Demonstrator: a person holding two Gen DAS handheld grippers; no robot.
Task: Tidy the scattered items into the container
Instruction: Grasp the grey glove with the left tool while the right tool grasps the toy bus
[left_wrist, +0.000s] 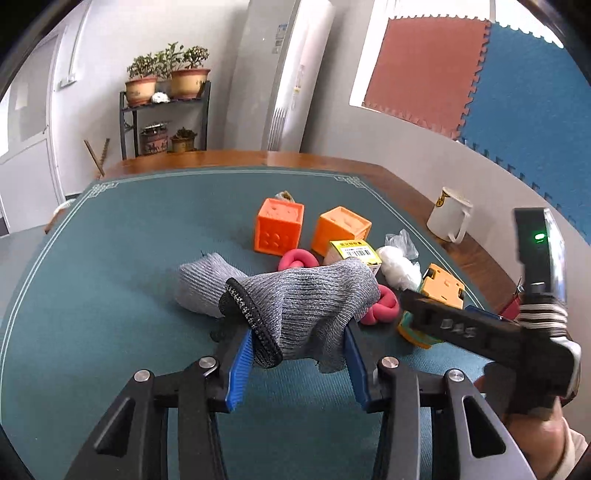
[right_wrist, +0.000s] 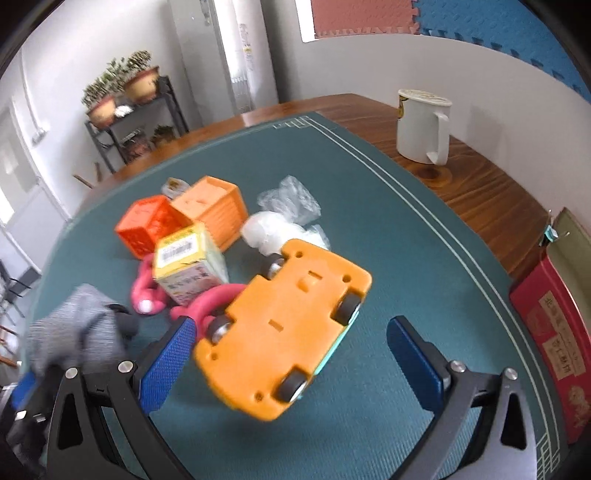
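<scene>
My left gripper (left_wrist: 299, 336) is shut on a grey knit glove (left_wrist: 295, 299), which drapes over its blue pads above the green mat (left_wrist: 110, 295). The glove shows blurred in the right wrist view (right_wrist: 74, 332). My right gripper (right_wrist: 291, 343) is open around an orange toy car (right_wrist: 284, 325) lying on its side, wheels facing me, close to the left pad; it also shows in the left wrist view (left_wrist: 439, 288). Behind lie a pink knotted rope (right_wrist: 210, 302), a yellow carton (right_wrist: 184, 266), two orange cubes (right_wrist: 210, 210) and a white plastic bag (right_wrist: 280, 221).
A white mug (right_wrist: 421, 125) stands on the bare wooden table edge at the back right. A red box (right_wrist: 554, 332) lies at the mat's right edge. A plant shelf (left_wrist: 166, 110) and a tall air conditioner (left_wrist: 288, 74) stand beyond the table.
</scene>
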